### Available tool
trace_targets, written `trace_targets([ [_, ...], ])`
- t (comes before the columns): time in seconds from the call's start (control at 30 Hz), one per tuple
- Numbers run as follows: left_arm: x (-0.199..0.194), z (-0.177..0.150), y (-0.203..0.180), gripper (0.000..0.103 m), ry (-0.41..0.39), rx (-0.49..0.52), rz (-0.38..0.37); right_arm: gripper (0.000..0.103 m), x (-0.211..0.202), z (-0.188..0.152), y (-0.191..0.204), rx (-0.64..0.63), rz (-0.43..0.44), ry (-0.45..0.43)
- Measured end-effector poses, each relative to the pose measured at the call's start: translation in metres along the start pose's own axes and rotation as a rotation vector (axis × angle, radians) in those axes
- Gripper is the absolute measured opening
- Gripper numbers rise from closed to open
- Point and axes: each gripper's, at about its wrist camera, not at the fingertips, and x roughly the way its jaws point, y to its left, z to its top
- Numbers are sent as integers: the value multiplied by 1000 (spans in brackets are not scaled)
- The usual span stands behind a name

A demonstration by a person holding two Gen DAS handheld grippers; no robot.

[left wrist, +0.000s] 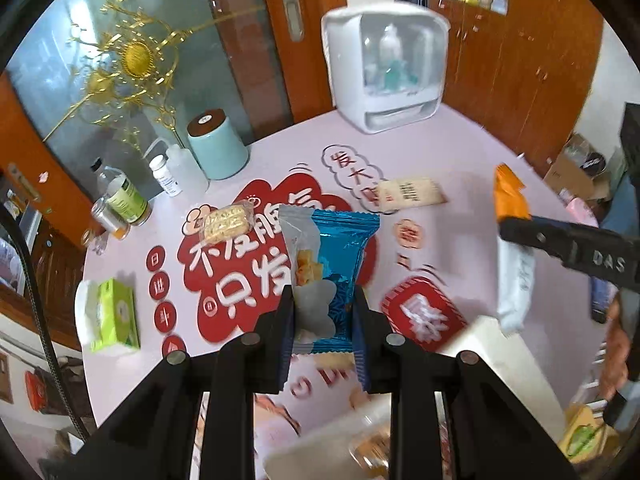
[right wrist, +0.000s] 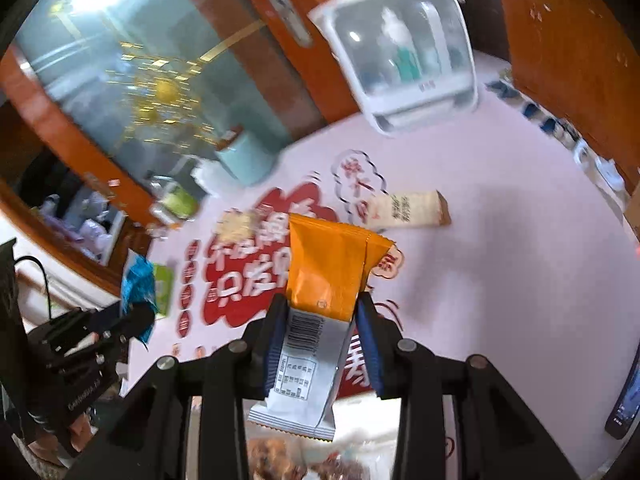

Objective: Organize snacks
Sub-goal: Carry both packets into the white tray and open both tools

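Note:
My left gripper (left wrist: 323, 300) is shut on a blue and silver snack packet (left wrist: 340, 248), held above the pink table. My right gripper (right wrist: 323, 308) is shut on an orange and silver snack packet (right wrist: 324, 276), also held above the table. The right gripper shows in the left wrist view (left wrist: 516, 220) at the right, with the orange packet (left wrist: 508, 196). The left gripper shows in the right wrist view (right wrist: 132, 312) at the left. A clear-wrapped biscuit (left wrist: 226, 222) and a beige bar packet (left wrist: 412, 194) lie on the table. A white bin (left wrist: 508, 360) with snacks stands below both grippers.
A white cabinet-like box (left wrist: 386, 68) stands at the table's back. A teal canister (left wrist: 218, 146), bottles (left wrist: 128, 196) and a gold ornament (left wrist: 136, 56) stand at back left. A green tissue pack (left wrist: 114, 316) lies at left. A phone (right wrist: 624, 400) lies at the right edge.

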Motion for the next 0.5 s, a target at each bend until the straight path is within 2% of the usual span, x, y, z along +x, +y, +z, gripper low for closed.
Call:
trace_targets([
  [0.2, -64, -54, -18, 23, -36, -111, -63, 35, -53, -33, 27, -136, 65, -50],
  [0.33, -82, -90, -31, 23, -57, -156, -27, 35, -70, -62, 43, -240, 82, -43],
  [0.5, -79, -131, -42, 23, -42, -211, 18, 35, -73, -105, 56, -363, 60, 8],
])
